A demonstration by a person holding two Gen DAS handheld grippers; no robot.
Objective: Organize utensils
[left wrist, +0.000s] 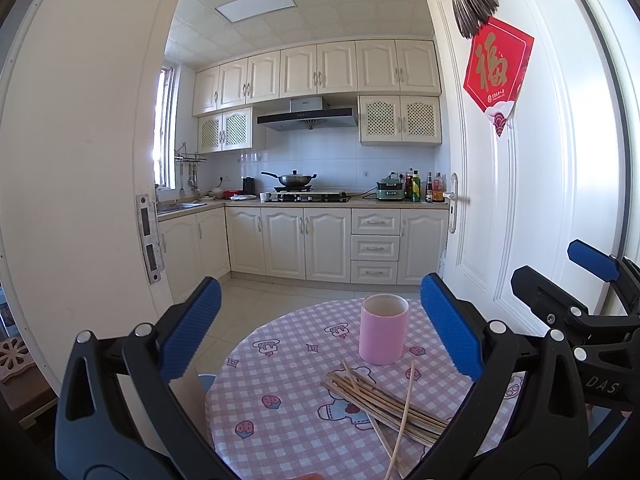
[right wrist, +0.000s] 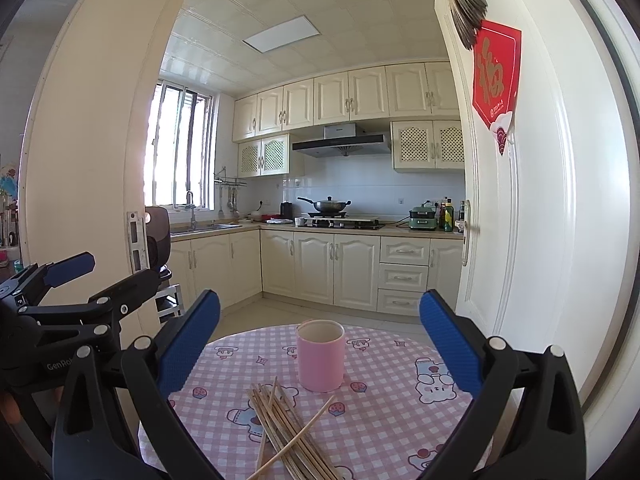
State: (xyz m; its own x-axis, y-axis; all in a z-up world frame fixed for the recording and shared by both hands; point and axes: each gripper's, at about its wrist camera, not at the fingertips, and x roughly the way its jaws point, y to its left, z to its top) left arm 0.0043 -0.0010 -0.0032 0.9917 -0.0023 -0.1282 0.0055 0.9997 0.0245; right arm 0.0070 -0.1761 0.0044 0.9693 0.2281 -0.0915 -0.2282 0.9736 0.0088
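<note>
Left wrist view: a round bench in pink checked cloth (left wrist: 280,364) before a cream kitchen. Loose wooden chopsticks (left wrist: 384,400) lie flat, angled, beside an upright pink cylindrical cup (left wrist: 383,330). Both jaws gape apart, empty.

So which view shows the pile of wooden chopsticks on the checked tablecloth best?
The right wrist view: the pile of wooden chopsticks lies near centre between the open fingers, in front of the pink cylindrical cup. In the left wrist view the same pile sits lower right, its far end hidden behind the left gripper's right finger.
</note>
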